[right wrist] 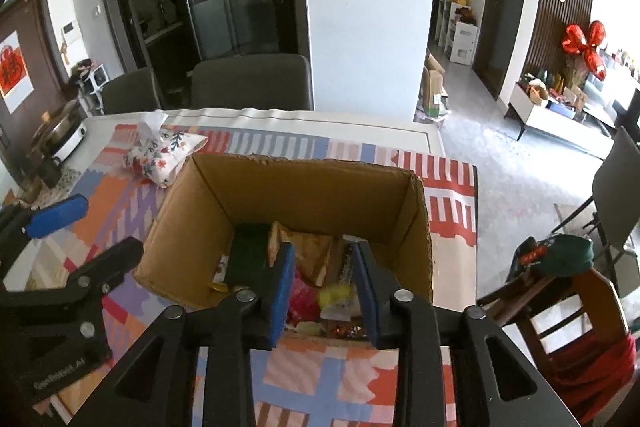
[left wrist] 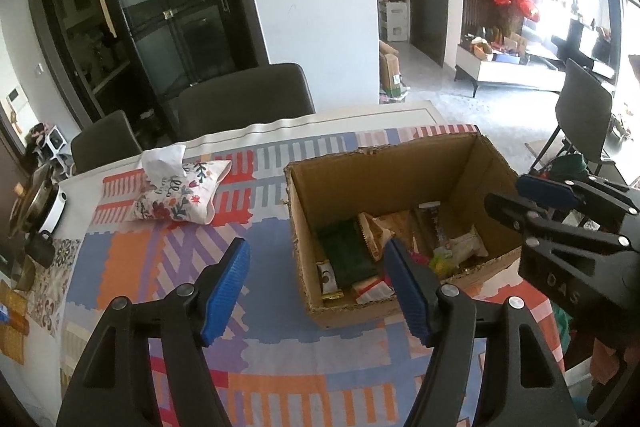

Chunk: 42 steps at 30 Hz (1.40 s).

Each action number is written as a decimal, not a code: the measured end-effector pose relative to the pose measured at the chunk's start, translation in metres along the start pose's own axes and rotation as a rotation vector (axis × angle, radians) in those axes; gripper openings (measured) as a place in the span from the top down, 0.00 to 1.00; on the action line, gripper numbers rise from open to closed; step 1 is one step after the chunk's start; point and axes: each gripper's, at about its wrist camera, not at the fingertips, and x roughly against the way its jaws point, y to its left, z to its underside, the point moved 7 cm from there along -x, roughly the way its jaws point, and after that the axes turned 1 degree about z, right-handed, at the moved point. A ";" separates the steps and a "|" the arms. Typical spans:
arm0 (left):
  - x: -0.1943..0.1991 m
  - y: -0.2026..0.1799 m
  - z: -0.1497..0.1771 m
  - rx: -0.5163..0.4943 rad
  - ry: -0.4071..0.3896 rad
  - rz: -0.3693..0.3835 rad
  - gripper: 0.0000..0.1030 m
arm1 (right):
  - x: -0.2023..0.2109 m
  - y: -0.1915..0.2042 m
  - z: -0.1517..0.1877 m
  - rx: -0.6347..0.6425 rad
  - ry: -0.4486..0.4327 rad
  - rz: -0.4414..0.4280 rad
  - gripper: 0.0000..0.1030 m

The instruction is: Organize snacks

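Observation:
An open cardboard box stands on the patterned tablecloth. Several snack packets lie in it, among them a dark green packet, a tan packet and a yellow-green one. My left gripper hovers open over the box's near left corner with nothing between its blue pads. My right gripper hangs over the box's near side, jaws narrowly apart. No packet is pinched between them; the snacks show through the gap. Each gripper also shows in the other's view, the right gripper and the left gripper.
A floral tissue pouch lies left of the box. A cooker with a pot sits at the table's far left. Dark chairs stand behind the table. A wooden chair with a green cap is at the right.

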 end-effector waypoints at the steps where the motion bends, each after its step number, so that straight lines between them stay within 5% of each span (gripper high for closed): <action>1: 0.003 0.000 0.001 0.002 -0.010 0.001 0.33 | 0.004 0.000 0.003 0.003 -0.009 -0.001 0.64; 5: 0.019 0.000 0.008 0.007 -0.053 0.000 0.30 | 0.020 0.001 0.012 0.005 -0.043 0.009 0.62; 27: 0.124 -0.003 0.087 0.013 -0.283 -0.003 0.03 | 0.134 0.013 0.101 -0.050 -0.252 0.061 0.19; 42: 0.166 -0.003 0.135 0.051 -0.345 -0.026 0.00 | 0.170 0.021 0.144 -0.072 -0.310 0.073 0.15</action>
